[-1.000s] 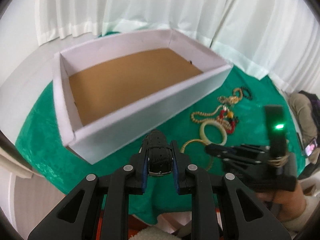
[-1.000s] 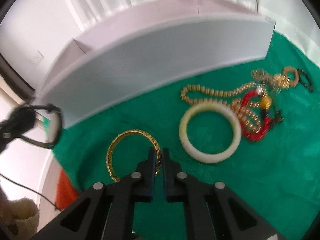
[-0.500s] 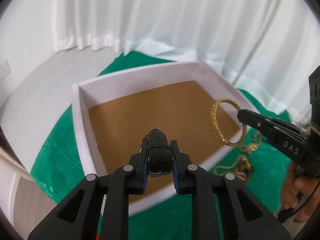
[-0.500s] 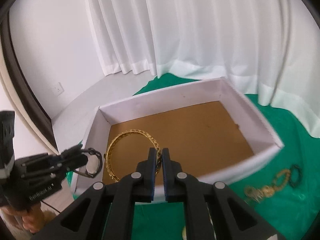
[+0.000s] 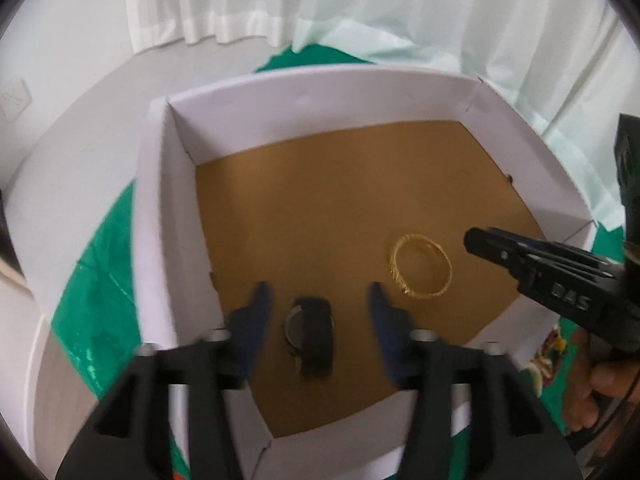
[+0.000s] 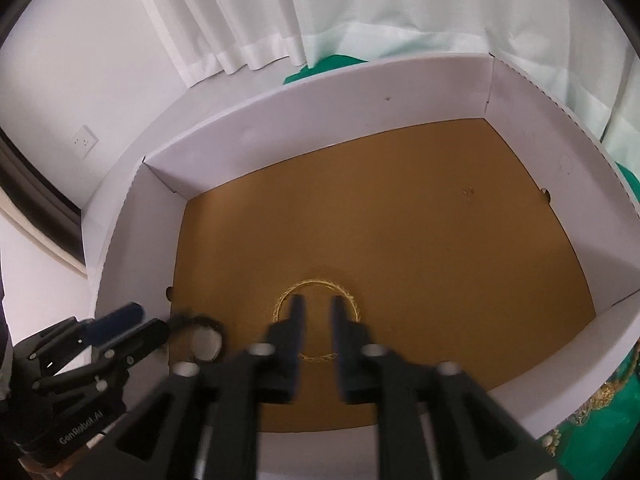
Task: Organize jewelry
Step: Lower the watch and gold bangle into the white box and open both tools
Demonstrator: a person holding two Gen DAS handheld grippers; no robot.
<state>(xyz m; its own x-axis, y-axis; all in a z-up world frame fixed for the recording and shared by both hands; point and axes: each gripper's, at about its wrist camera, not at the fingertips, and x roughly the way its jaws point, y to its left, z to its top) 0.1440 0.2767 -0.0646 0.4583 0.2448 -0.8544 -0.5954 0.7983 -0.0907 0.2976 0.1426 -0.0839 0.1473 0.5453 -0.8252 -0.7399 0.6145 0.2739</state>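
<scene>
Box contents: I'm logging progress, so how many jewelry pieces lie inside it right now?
2. A black watch lies near the box's front-left corner between the open left gripper's fingers; a gold bangle lies right of it, under the open right gripper. None seem hidden.

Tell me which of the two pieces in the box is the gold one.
The gold bangle, an open thin ring lying flat on the brown floor of the box, right of the black watch, which is dark with a round face.
</scene>
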